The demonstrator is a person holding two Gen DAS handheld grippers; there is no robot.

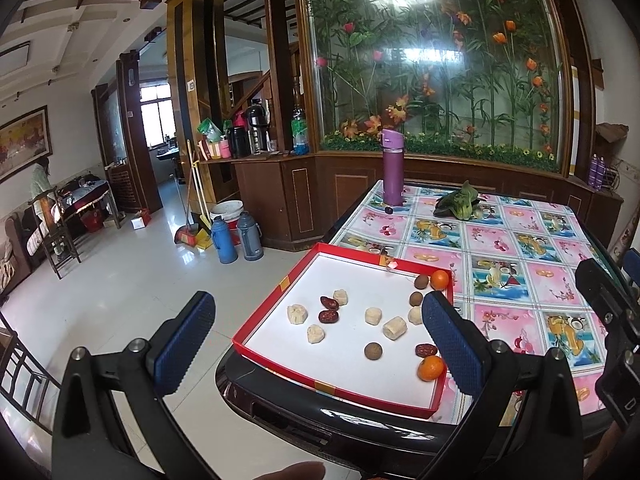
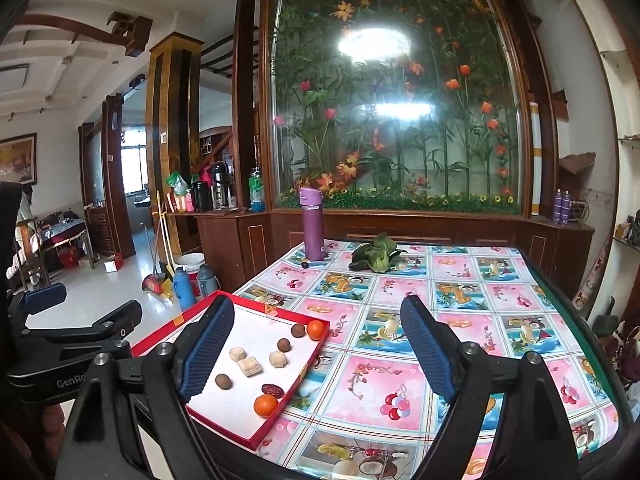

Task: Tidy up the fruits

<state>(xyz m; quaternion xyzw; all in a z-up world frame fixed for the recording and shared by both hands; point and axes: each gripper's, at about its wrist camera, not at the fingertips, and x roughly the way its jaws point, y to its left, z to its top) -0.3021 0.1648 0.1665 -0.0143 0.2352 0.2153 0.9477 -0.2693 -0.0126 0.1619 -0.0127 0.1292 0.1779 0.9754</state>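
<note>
Two grippers up, both empty, and I'm hanging back off the table edge.

Left wrist view first: my left gripper [image 1: 316,344] is spread wide with nothing between its blue pads. The red tray [image 1: 280,288] sits straight ahead at twelve o'clock, just beyond the fingertips, on the patterned tablecloth [image 1: 520,248]. Inside it the fruit is scattered loose: a near orange [image 1: 431,368] at about two o'clock by the right pad, a far orange [image 1: 440,280] up in the corner, red dates [image 1: 329,310], a brown longan [image 1: 373,350] and pale peeled chunks [image 1: 395,327]. That chunk's long axis runs roughly ten to four. The right gripper pokes in at the frame's right edge.

Right wrist view: my right gripper [image 2: 320,348] is equally wide open and holding nothing. Here the tray lies off at ten o'clock, partly behind the left pad, with the near orange at about seven o'clock, low and close.

My call: the left hand is squarer to the tray; the right is nearer the tray's right-hand side, where both oranges lie.
</note>
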